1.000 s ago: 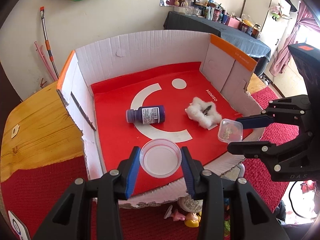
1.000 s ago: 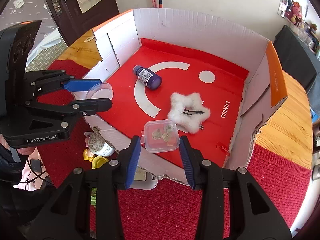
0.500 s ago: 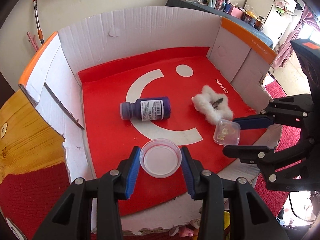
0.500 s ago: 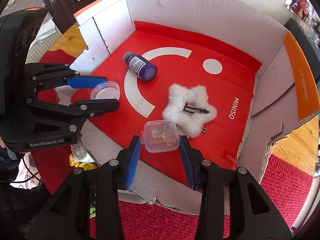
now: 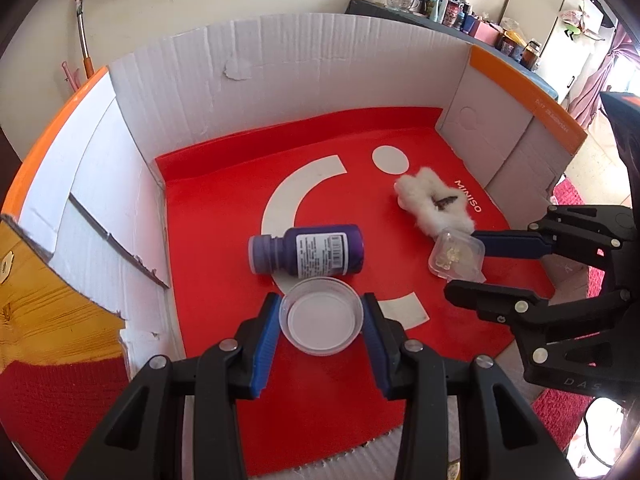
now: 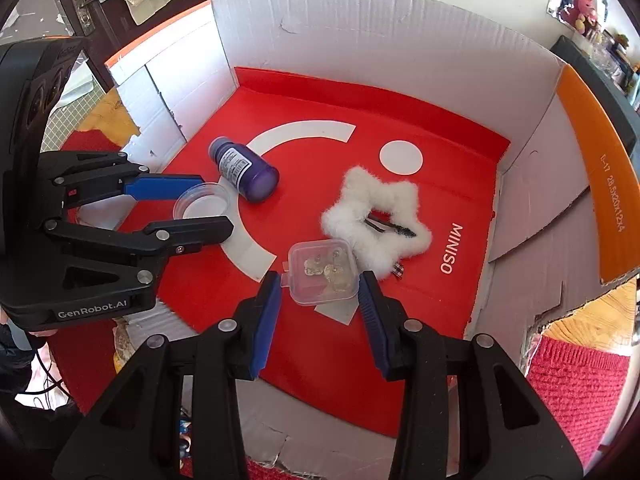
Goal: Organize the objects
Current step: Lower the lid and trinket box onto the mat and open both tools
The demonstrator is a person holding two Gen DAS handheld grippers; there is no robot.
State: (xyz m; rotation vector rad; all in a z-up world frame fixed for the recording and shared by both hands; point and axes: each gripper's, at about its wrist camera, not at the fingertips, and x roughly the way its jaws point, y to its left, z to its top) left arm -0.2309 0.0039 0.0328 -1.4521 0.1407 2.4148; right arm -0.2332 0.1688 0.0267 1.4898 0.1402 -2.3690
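My left gripper (image 5: 320, 316) is shut on a round clear plastic dish (image 5: 321, 316) and holds it over the red floor of the cardboard box (image 5: 280, 80), just in front of a purple bottle (image 5: 308, 250) lying on its side. My right gripper (image 6: 320, 284) is shut on a small square clear box (image 6: 324, 272) with small metal pieces inside. It holds this beside a white fluffy star clip (image 6: 376, 216). Each gripper shows in the other view: the right gripper (image 5: 464, 264), the left gripper (image 6: 208, 208).
The box has white walls with orange edges (image 6: 600, 184) and a torn front rim (image 6: 264, 432). It stands on a wooden table (image 5: 44, 312) with a red mat (image 6: 576, 388). A cluttered shelf (image 5: 440, 4) is far behind.
Both grippers have moved forward and down into the box with their loads. The dish is now close to the purple bottle and the square box close to the star clip.
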